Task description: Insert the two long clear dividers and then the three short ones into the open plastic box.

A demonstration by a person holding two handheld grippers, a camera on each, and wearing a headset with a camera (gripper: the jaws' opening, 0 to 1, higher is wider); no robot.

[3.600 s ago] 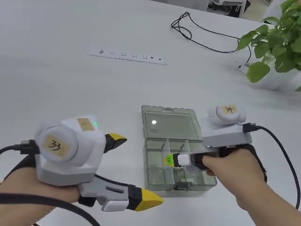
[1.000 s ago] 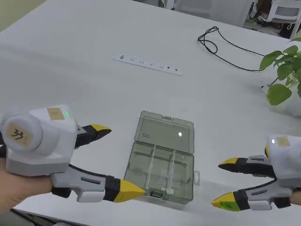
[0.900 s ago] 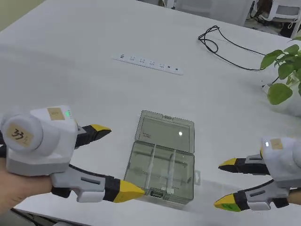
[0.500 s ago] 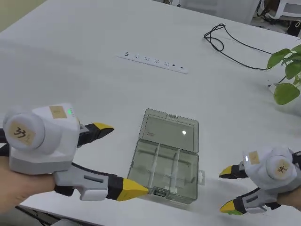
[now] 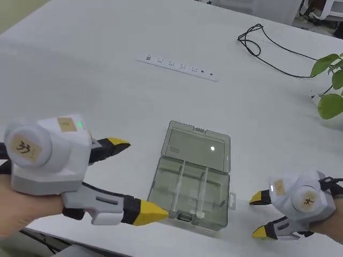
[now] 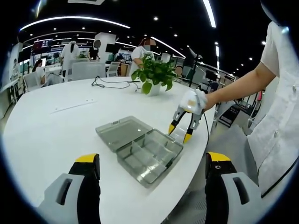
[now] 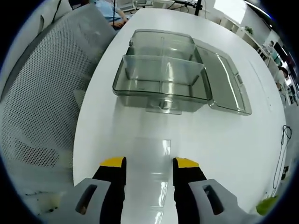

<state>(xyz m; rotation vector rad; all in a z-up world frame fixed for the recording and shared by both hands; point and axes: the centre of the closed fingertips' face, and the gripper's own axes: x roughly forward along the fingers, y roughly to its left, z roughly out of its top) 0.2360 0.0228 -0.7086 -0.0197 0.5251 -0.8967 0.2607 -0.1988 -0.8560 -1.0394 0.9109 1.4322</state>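
Holds a two-jaw gripper in each hand over a white table (image 5: 80, 80), both pointed at the open plastic box (image 5: 209, 219) near the front edge. Carries the left gripper (image 5: 138, 178) just left of the box, jaws spread wide with nothing between them, the lower yellow tip close beside the front left corner, contact impossible to tell. Poises the right gripper (image 5: 259, 215) on the box's right, near it but apart, jaws parted by a narrower gap and likewise empty, bare tabletop visible between the tips in the right gripper view. Has the box lying flat, its lid (image 5: 196, 149) folded back onto the table on the far side. Has two long clear dividers (image 5: 177, 182) seated upright inside, side by side, running front to back; short cross pieces too faint to count. Shares the table with a white power strip (image 5: 177, 67) well beyond the box, a black cable (image 5: 268, 51) looped farther right, and a potted green plant (image 5: 332, 85) at the right edge.
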